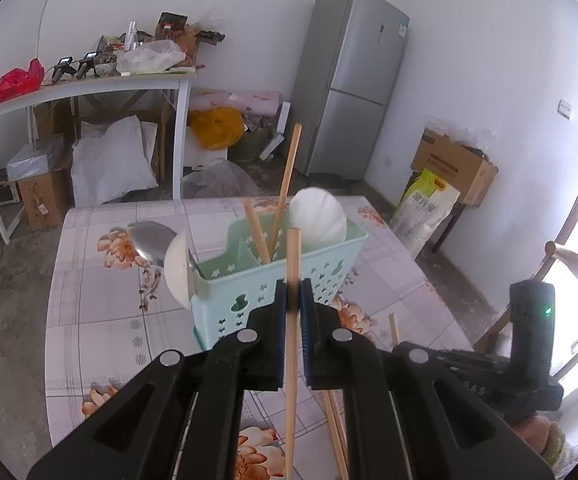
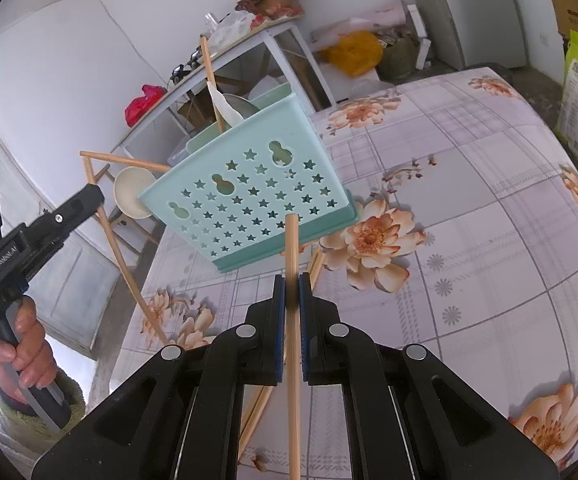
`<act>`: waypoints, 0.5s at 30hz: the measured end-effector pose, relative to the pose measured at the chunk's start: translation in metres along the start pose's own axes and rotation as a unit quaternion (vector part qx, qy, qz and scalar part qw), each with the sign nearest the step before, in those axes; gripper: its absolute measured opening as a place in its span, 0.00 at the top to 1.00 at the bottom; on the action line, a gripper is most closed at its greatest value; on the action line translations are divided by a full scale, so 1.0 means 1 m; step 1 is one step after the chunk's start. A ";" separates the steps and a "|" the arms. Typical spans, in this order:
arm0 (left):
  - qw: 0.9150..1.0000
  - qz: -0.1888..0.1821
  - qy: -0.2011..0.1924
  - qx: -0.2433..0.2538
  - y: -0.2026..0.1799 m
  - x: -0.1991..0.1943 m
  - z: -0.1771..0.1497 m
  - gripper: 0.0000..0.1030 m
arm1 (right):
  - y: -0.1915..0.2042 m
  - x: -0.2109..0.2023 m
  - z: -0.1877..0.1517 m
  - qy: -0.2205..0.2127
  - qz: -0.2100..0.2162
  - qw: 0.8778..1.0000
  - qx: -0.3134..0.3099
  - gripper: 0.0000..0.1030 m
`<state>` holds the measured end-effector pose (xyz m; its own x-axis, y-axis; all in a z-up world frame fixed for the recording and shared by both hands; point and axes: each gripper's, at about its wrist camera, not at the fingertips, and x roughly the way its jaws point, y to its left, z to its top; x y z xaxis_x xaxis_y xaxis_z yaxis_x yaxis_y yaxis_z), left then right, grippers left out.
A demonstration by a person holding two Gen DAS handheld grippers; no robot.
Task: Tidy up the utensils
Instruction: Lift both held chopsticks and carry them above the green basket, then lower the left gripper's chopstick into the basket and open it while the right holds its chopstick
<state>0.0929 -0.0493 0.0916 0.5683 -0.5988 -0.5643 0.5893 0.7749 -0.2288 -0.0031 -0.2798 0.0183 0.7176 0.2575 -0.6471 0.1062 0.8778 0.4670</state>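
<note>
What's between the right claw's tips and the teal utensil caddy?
Only the chopstick the right claw holds crosses that gap, over bare tablecloth before the caddy. Right wrist view.

caddy (image 1: 281,280): mint, star-punched, upright on floral desk (image 1: 97,320) | inside: two chopsticks (image 1: 285,188), white spoons (image 1: 319,216), metal ladle (image 1: 151,240) | loose chopsticks (image 2: 257,408): flat on desk

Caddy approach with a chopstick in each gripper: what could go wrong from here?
1. The left gripper pinches its chopstick well below the top, so the long stick may pivot or slip.
2. The mint caddy already holds chopsticks, white spoons and a metal spoon; a new stick could snag or tip the light basket.
3. The right gripper holds its chopstick close by, so the two could clash.
</note>
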 end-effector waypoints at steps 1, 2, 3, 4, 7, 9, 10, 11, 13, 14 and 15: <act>1.000 -0.002 -0.004 -0.001 0.000 -0.002 0.001 0.94 | 0.000 0.000 0.000 0.000 0.000 1.000 0.001 0.95; 1.000 -0.003 -0.008 -0.001 0.000 -0.004 0.002 0.94 | -0.001 0.000 0.000 0.000 0.001 1.000 0.002 0.95; 1.000 -0.004 -0.012 0.000 -0.001 -0.007 0.004 0.94 | -0.001 0.000 0.000 0.000 0.002 1.000 0.003 0.95; 1.000 -0.006 -0.018 0.001 -0.001 -0.010 0.006 0.94 | -0.002 0.000 0.000 0.001 0.003 1.000 0.005 0.95; 0.999 -0.010 -0.031 0.002 -0.001 -0.016 0.011 0.94 | -0.003 0.000 0.000 0.002 0.005 1.000 0.007 0.95; 0.999 -0.014 -0.038 0.000 -0.001 -0.020 0.016 0.94 | -0.003 0.000 -0.001 0.002 0.005 1.000 0.008 0.95; 0.999 -0.015 -0.041 -0.002 -0.001 -0.021 0.017 0.94 | -0.003 0.000 -0.001 0.003 0.005 1.000 0.009 0.95; 0.999 -0.017 -0.043 -0.003 -0.001 -0.022 0.019 0.94 | -0.003 0.000 -0.001 0.003 0.005 1.000 0.009 0.95; 0.999 -0.021 -0.048 -0.007 0.000 -0.025 0.022 0.94 | -0.002 0.000 -0.002 0.003 0.004 1.000 0.009 0.95; 0.998 -0.023 -0.051 -0.010 0.001 -0.026 0.023 0.94 | -0.002 0.000 -0.002 0.003 0.004 1.000 0.009 0.95; 0.998 -0.024 -0.054 -0.011 0.001 -0.028 0.024 0.94 | -0.002 0.000 -0.002 0.003 0.004 1.000 0.009 0.95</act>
<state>0.0914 -0.0365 0.1261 0.5991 -0.6527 -0.4637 0.6048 0.7484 -0.2722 -0.0050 -0.2813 0.0163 0.7149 0.2672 -0.6462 0.1126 0.8681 0.4835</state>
